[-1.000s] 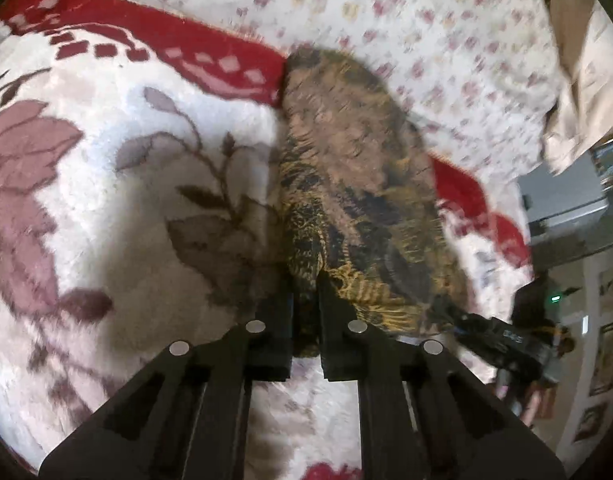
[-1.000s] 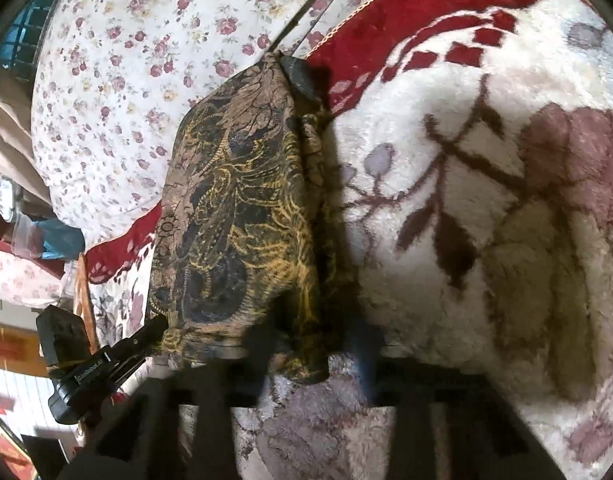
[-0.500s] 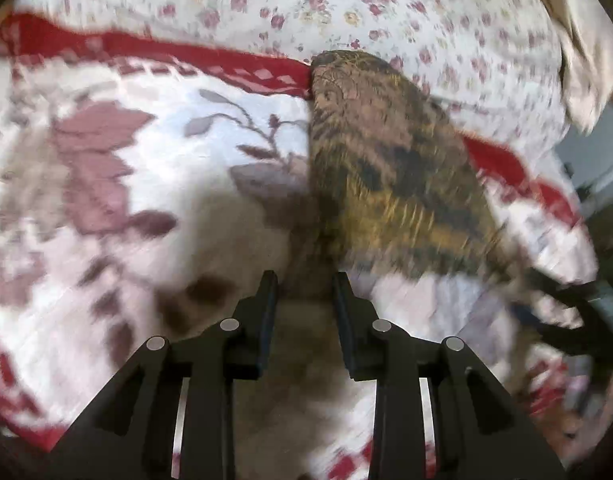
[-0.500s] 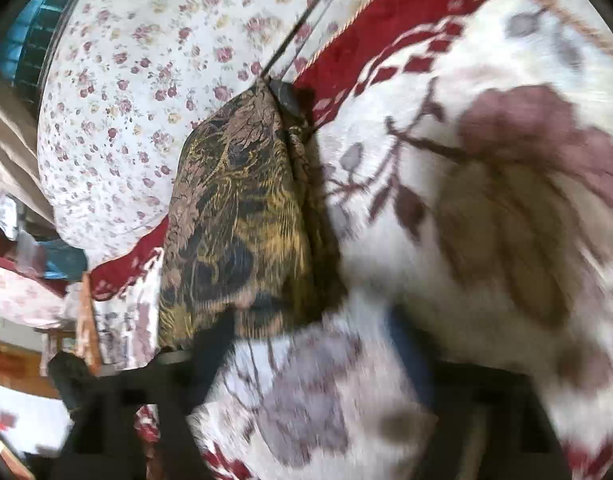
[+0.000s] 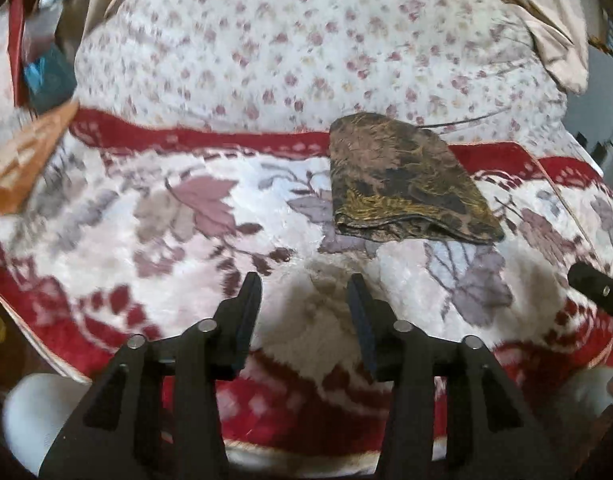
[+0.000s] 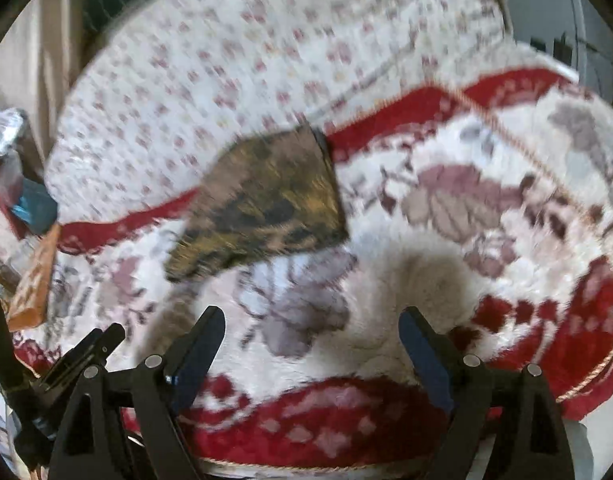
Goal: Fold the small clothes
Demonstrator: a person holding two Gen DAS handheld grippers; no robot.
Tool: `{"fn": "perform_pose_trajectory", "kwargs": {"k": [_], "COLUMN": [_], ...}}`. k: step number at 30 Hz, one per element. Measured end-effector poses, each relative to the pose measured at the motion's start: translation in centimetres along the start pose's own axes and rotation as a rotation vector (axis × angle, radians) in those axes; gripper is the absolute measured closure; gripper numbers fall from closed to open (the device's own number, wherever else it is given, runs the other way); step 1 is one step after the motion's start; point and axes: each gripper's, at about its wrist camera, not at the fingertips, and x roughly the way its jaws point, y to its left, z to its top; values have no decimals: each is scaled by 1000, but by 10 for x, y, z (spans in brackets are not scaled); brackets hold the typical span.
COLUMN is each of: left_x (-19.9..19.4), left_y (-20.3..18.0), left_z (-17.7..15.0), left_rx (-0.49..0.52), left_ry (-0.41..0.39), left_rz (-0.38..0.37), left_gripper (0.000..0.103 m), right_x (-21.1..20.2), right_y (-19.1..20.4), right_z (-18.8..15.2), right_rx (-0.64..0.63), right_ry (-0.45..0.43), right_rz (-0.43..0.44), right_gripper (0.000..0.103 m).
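Both wrist views over blanket [image 5: 178, 216]

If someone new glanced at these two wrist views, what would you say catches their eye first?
Probably the dark brown-and-gold folded cloth, lying flat across the red border of the plush floral blanket, just in front of the pale flowered bedding. Next come the two black grippers low in each view, the left gripper and right gripper, both open and apart from the cloth.

Red-bordered plush blanket [image 5: 178, 200] beside floral sheet [image 5: 306, 48], orange box [image 5: 22, 160]
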Motion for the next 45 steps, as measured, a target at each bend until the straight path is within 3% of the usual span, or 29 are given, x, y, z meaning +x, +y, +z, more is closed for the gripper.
{"fn": "perform_pose_trajectory", "kwargs": {"k": [3,6,9,16,20,23,31,45], "left_x": [-29,-61,-84,-128,-149,-162,-179,-171], "left_y": [-2,0,2,1,-2,-4,-12,2], "left_z": [3,9,17,27,25,24,22,26], "left_rx": [33,32,36,35,43,49,51,79], "left_ry": [-24,-73,-89,-94,-103,-103,-111,-83], "left_rz": [12,-10,-16,-46,-41,-37,-19,-6], "left_gripper": [50,48,32,32,32,32,32,32], "right_x": [-26,-51,-73,-111,-132,-147,-173,-164], "right_y": [3,6,12,29,47,55,65,65], "right_z": [-1,0,1,4,4,5,6,7], "right_rx": [17,30,23,-2,-45,-52,-78,-76], "right_ry": [11,7,-5,-38,-67,-82,-110,-77], "right_rz": [73,49,27,29,-56,-75,-73,-68], "right_gripper": [16,16,11,10,10,10,10,10]}}
